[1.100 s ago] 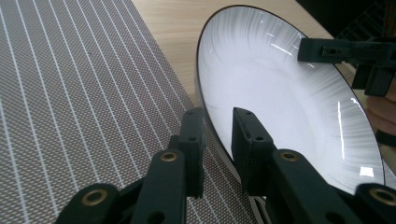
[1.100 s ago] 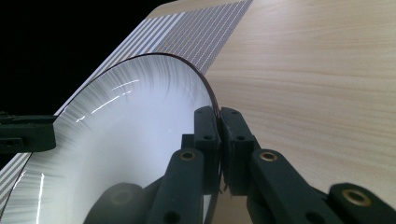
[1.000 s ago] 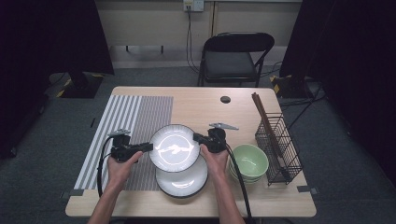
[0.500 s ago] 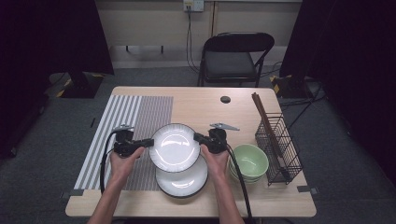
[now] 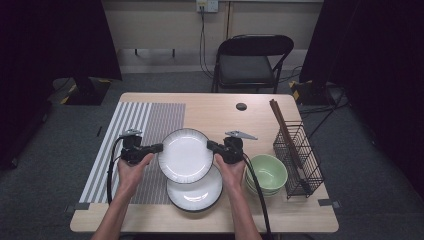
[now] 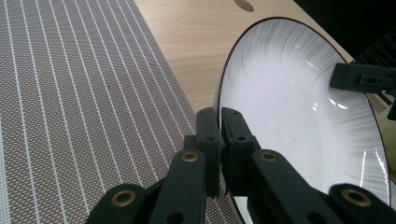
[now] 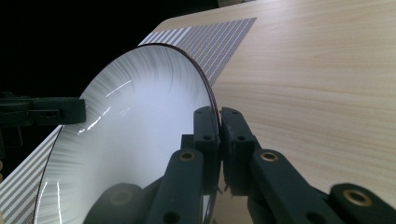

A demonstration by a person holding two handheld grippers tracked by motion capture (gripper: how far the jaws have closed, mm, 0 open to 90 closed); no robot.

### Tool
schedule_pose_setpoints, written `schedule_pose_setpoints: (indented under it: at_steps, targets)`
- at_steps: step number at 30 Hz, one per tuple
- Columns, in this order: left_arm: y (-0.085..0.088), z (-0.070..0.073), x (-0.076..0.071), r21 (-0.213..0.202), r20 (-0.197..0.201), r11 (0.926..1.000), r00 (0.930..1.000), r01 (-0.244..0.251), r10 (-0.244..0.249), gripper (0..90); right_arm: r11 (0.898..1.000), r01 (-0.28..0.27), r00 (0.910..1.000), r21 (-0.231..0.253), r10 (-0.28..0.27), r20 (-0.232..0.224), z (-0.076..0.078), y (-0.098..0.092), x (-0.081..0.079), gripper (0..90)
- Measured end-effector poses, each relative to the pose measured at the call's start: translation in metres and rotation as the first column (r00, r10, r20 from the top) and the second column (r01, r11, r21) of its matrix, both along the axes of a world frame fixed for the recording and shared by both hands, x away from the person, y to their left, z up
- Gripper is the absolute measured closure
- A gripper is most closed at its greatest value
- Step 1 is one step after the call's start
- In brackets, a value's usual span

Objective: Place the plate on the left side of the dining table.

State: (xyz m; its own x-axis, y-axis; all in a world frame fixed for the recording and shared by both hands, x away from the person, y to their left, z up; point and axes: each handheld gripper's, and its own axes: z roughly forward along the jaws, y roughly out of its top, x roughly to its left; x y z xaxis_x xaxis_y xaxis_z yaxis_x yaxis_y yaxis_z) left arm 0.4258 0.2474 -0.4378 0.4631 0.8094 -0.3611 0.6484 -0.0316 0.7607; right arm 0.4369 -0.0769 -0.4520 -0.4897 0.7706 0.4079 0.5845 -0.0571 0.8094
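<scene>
A white plate with a dark rim (image 5: 186,155) hangs tilted above the table, held from both sides. My left gripper (image 5: 159,147) is shut on its left rim; its jaws have just been closing with the rim between them. In the left gripper view the gripper's (image 6: 219,116) pads pinch the plate's (image 6: 289,102) edge. My right gripper (image 5: 211,146) is shut on the opposite rim, and the right gripper view shows that grip (image 7: 218,114) on the plate (image 7: 135,135). A second white plate (image 5: 197,195) lies flat on the table below.
A striped placemat (image 5: 135,130) covers the table's left part. Stacked green bowls (image 5: 267,172) sit just right of my right hand. Beyond them a black wire rack (image 5: 297,157) holds chopsticks (image 5: 282,125). A small black disc (image 5: 241,106) lies near the far edge, with a chair (image 5: 252,60) behind.
The left gripper's jaws have closed onto the plate's left rim. The plate has shifted very slightly to the left. The right hand has stayed where it was.
</scene>
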Motion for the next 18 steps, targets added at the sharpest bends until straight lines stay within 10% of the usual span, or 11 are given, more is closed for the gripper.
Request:
schedule_pose_setpoints:
  at_steps: [18]
  targets:
    - [0.009, 0.02, 0.0, -0.023, 0.054, 0.9996, 0.9983, -0.019, 0.02, 87.1, 1.0, -0.018, 0.999, 0.008, 0.018, 0.041, 0.017, 0.007, 0.004, 85.9]
